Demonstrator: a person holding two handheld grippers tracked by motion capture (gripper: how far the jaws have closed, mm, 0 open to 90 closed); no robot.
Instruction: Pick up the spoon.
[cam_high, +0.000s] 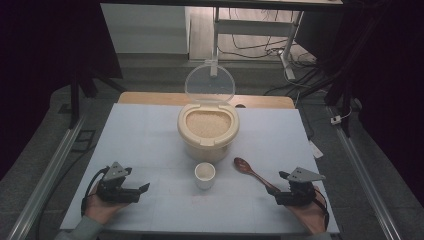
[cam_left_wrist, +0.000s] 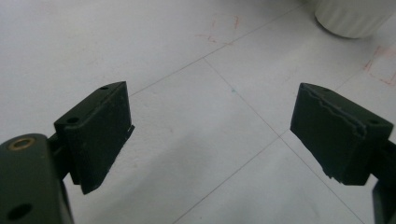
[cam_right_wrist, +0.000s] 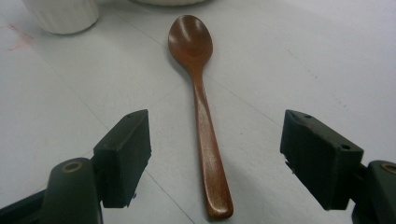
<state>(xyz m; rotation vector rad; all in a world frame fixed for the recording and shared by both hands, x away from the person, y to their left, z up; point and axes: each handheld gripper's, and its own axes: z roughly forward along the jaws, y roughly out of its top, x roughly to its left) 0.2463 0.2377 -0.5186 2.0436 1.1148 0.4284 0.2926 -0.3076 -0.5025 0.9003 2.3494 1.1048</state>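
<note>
Hovering right gripper (cam_right_wrist: 215, 154) jaws spread, straddling wooden spoon (cam_right_wrist: 201, 109) handle near table's (cam_high: 150, 135) front-right edge; centring, lowering before closing. Left gripper (cam_left_wrist: 210, 140) released, empty.

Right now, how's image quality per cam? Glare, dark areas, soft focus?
High view: dim and grainy, corners black, the white table evenly lit. Left gripper view: table sharp, the near jaws slightly soft, the ribbed cup cropped at the top edge, no glare. Right gripper view: wooden spoon crisp, a mild sheen on its bowl, the jaws a little soft.
</note>
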